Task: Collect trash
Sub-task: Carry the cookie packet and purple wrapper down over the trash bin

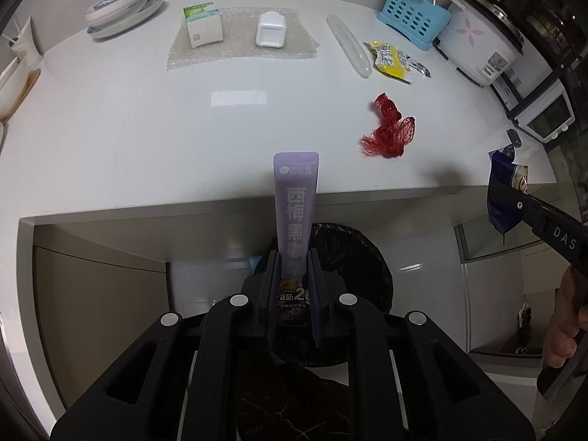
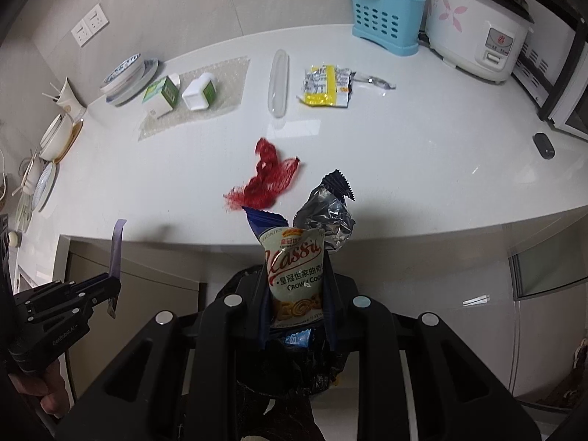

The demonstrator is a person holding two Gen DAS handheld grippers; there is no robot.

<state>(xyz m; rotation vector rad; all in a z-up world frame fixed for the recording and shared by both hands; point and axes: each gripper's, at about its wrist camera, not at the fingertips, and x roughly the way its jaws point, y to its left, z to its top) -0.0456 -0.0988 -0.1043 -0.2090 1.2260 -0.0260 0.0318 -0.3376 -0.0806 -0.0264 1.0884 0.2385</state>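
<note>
I have the purple sachet (image 1: 296,217) pinched low between the left gripper (image 1: 294,279) fingers; its long axis runs straight out along them, the sealed top end pointing away over the bench (image 1: 147,128) edge. The black-lined bin (image 1: 352,257) sits directly beyond and beneath the fingertips. The right gripper (image 2: 297,294) fingers are pressed onto the cookie wrapper (image 2: 296,272), which stands upright out of them with its torn foil mouth crumpled to the far right; a dark bin liner (image 2: 294,371) shows just under those fingers. Judgement: both pieces are poised for release into the bin. Risks: the sachet is long and gripped only near its base, so on release it could tip forward and catch the rim or fall outside; the light wrapper could cling to a finger pad or drift off line. With both grippers crowding one opening, they might knock each other. Remaining ahead of the fingers on the bench: red mesh netting (image 1: 389,128), nearest, then a yellow packet (image 1: 391,60) and a clear plastic sleeve (image 1: 349,46) farther out.
</note>
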